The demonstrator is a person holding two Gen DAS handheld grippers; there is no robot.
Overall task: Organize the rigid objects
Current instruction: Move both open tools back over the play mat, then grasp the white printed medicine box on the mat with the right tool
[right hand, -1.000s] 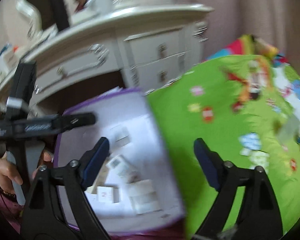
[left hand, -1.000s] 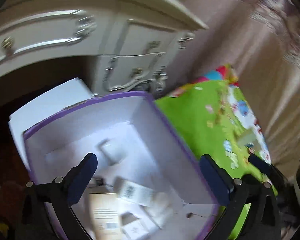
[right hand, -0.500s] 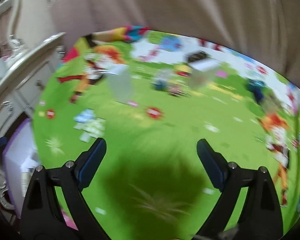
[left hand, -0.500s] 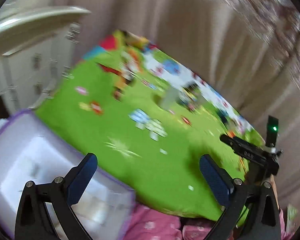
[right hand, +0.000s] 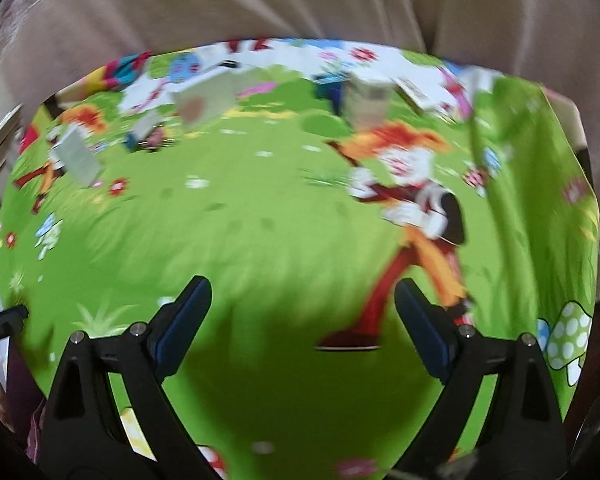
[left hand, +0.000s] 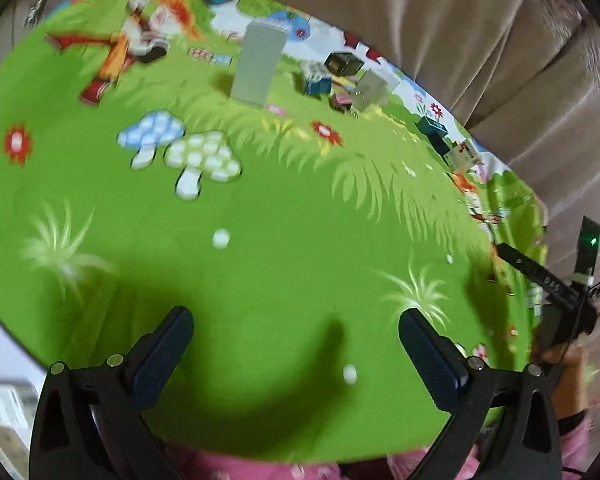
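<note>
Both hand-held grippers, left (left hand: 296, 338) and right (right hand: 303, 306), gape empty, small boxes (left hand: 342, 78) well beyond them.

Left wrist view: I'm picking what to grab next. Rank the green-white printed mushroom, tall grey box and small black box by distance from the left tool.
1. Green-white printed mushroom, centre-left on the mat.
2. Tall grey box, standing behind it.
3. Small black box, far right, near the curtain.

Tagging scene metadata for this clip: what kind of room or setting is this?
Probably a home bedroom or child's play area. A green cartoon play mat with mushrooms and flowers covers the work surface, beige curtains hang right behind it, and small boxes stand along its far edge. Both grippers hover open and empty.
</note>
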